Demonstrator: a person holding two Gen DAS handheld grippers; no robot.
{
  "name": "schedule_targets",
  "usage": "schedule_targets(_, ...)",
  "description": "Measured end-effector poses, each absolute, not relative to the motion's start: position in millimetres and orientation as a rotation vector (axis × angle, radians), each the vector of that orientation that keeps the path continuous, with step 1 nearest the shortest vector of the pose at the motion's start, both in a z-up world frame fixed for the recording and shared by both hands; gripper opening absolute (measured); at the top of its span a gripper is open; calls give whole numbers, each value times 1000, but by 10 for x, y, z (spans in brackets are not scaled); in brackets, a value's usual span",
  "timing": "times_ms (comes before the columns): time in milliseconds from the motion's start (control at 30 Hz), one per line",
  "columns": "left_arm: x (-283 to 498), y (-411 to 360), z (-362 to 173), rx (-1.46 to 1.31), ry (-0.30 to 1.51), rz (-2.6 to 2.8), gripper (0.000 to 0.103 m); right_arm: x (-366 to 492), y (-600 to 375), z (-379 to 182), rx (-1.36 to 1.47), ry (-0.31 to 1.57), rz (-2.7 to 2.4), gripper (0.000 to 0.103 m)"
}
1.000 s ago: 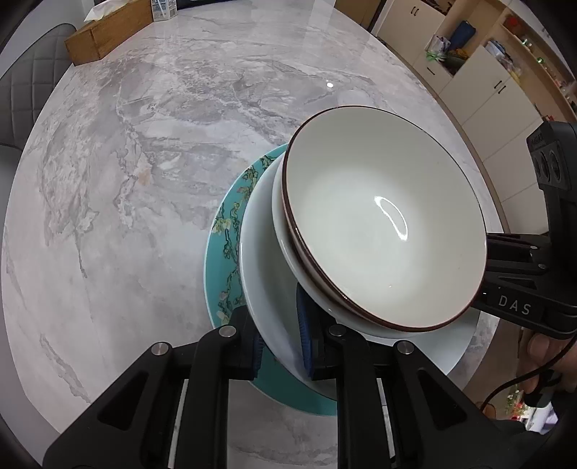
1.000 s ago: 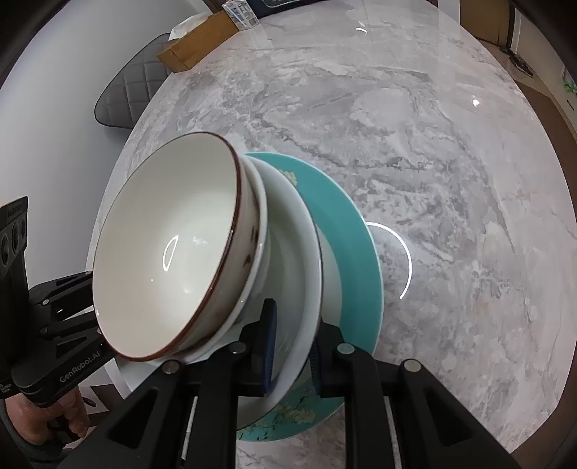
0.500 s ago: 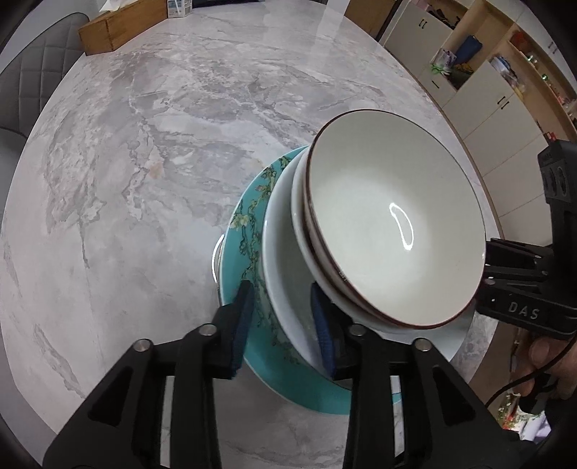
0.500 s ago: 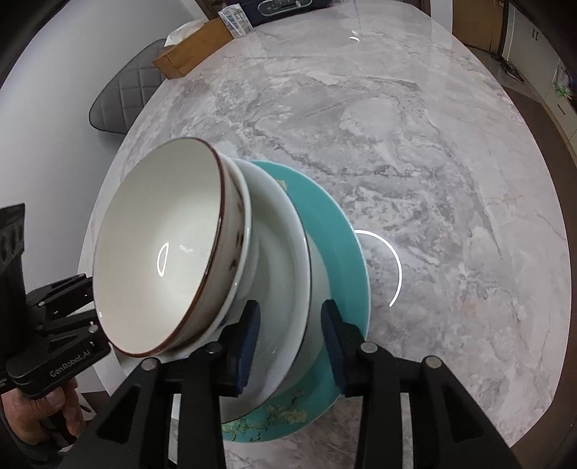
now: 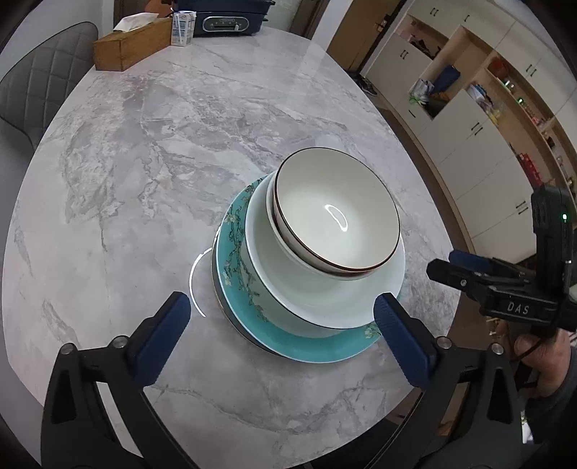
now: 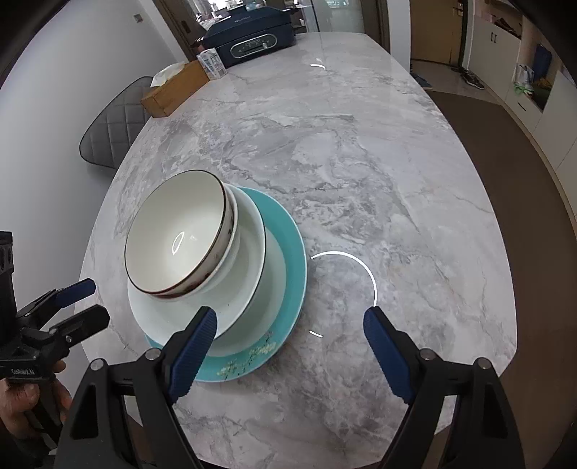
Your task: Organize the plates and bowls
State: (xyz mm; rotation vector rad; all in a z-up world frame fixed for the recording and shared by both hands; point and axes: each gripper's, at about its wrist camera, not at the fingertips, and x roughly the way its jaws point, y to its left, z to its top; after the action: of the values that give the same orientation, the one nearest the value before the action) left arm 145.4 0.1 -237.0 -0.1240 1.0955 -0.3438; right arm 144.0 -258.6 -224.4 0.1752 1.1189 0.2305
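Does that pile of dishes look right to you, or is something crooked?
Slightly crooked. The brown-rimmed bowl sits off-centre, and the white plate beneath it is off-centre on the teal floral plate. Nothing looks chipped or spilled, and the stack rests on the marble table.

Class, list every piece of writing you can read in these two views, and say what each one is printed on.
"DAS": on the body of the right hand-held gripper, left wrist view.
"GenRobot.AI": on the left hand-held gripper, small, only just legible.
Print on the carton and on the dark appliance: too small to read.
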Motion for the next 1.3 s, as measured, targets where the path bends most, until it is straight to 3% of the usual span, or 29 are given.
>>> schedule_targets(300,1019,1,-1967,-113,1004,-76,103,1158,-2541,-2118,154,1084,270,89)
schedule_targets(367,871,-18,-1828,-114,964,-18,103,1142,-2550,-2015,133,1045,281,98)
schedule_targets(533,469,-137,-1369,-130,909,99,102,981,-2645,-1459,100,926,303,103)
schedule_targets(867,-500,-373,-540,-203,748,38,102,112,-2719,-372,1,731,242,103)
schedule_targets(1300,-1000,-209,-252,-75,760,46,102,-525,-2251,-81,-44,663,167,103)
